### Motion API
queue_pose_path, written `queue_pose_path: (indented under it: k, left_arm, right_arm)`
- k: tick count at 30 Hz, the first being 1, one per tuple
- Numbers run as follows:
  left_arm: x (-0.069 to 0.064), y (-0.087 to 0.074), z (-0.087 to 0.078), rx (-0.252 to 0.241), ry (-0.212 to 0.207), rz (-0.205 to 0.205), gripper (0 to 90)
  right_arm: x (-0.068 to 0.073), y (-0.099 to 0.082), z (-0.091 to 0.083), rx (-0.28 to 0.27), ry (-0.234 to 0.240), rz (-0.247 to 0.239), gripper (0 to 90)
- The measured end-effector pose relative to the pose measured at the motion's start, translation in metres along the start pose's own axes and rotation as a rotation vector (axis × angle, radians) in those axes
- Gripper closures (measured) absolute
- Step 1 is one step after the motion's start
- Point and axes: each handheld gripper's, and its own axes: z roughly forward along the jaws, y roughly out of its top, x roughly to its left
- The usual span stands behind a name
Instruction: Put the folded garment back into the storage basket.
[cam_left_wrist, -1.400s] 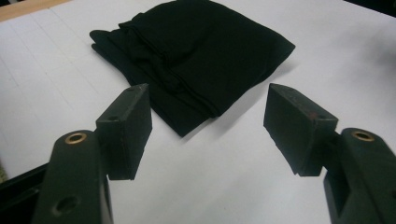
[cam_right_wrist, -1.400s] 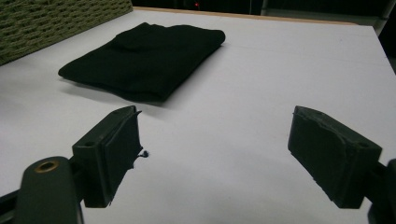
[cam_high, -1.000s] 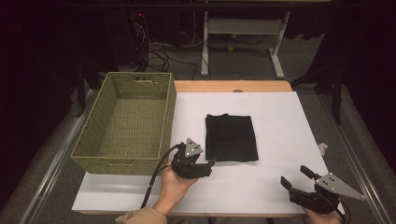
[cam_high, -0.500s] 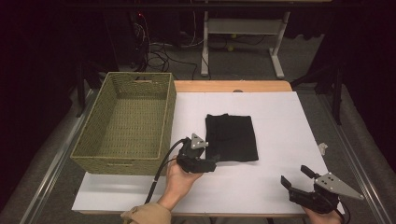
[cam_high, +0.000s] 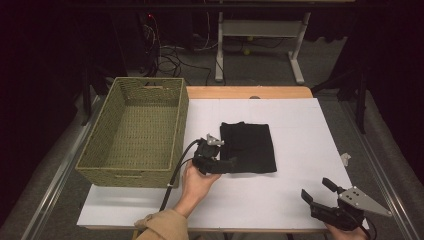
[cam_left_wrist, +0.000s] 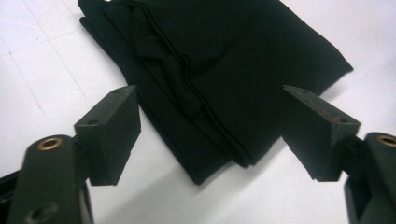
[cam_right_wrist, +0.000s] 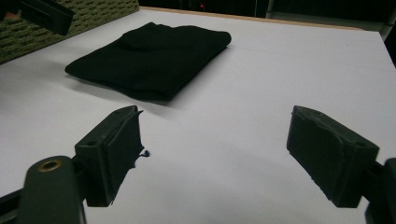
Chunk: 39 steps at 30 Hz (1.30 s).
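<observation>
Item count, table area:
- Folded black cloth (cam_high: 248, 148): one, flat on white table top (cam_high: 300, 125).
- Woven basket (cam_high: 136, 132): one, olive-green, at left edge of table.
- Handheld grippers: two. Left gripper (cam_high: 231, 165) at cloth's near left corner; right gripper (cam_high: 316, 190) at near right corner of table.
- Jaws per gripper: two, black.
- Hands in high view: two, one per gripper.
- Small pale scrap (cam_high: 345, 158) at right table edge: one; kind unclear.

No readable text, labels, brands, numbers or signs anywhere

Wicker basket (cam_high: 135, 132) — white table (cam_high: 300, 125)
</observation>
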Motion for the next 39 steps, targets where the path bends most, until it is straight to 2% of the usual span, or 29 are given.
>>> queue_pose_path:
  k: [1, 2, 3, 4, 9, 13, 14, 17, 24, 26, 29, 32, 36, 39]
  left_arm:
    - [-0.001, 0.002, 0.003, 0.006, 0.007, 0.004, 18.3]
    - [-0.001, 0.005, 0.010, 0.018, 0.033, 0.007, 16.9]
    - [-0.001, 0.005, 0.010, 0.018, 0.033, 0.007, 15.2]
    - [0.001, 0.010, 0.019, 0.051, 0.041, -0.004, 14.1]
    - [0.001, 0.019, 0.028, 0.043, 0.032, -0.037, 13.5]
    - [0.000, 0.028, 0.036, 0.062, 0.051, -0.036, 11.9]
    - [0.000, 0.030, 0.037, 0.063, 0.054, -0.035, 11.5]
    - [0.000, 0.037, 0.045, 0.072, 0.081, -0.006, 11.4]
    - [0.010, 0.045, 0.059, 0.089, 0.072, -0.043, 8.2]
    - [0.013, 0.047, 0.064, 0.091, 0.081, -0.046, 8.2]
    - [0.020, 0.049, 0.072, 0.127, 0.081, -0.052, 8.1]
    - [0.023, 0.049, 0.078, 0.132, 0.075, -0.060, 5.5]
    - [0.028, 0.052, 0.082, 0.139, 0.099, -0.062, 5.1]
    - [0.033, 0.052, 0.085, 0.152, 0.099, -0.071, 2.8]
  right_arm:
    - [0.000, 0.000, 0.000, 0.001, 0.002, -0.001, 18.5]
    - [0.000, 0.000, 0.000, -0.002, 0.004, -0.002, 18.5]
    - [0.000, 0.000, 0.000, -0.004, 0.005, 0.002, 18.5]
    - [0.000, 0.000, 0.000, -0.003, 0.006, 0.004, 18.5]
    - [0.000, 0.000, 0.000, -0.007, 0.012, 0.006, 18.4]
    - [0.000, 0.000, -0.001, -0.006, 0.013, 0.006, 18.4]
    - [-0.001, 0.000, -0.001, -0.011, 0.026, 0.014, 18.1]
    - [0.000, 0.000, 0.001, -0.001, 0.031, 0.012, 18.0]
    - [0.000, 0.001, 0.001, -0.001, 0.034, 0.012, 18.0]
    - [0.000, 0.001, 0.001, -0.002, 0.034, 0.013, 17.9]
    - [-0.001, 0.001, 0.001, -0.009, 0.042, 0.018, 17.6]
    - [-0.002, 0.001, 0.001, -0.010, 0.047, 0.020, 17.4]
    - [-0.002, 0.001, 0.001, -0.009, 0.054, 0.024, 17.2]
    - [-0.002, 0.001, 0.001, -0.011, 0.053, 0.028, 17.3]
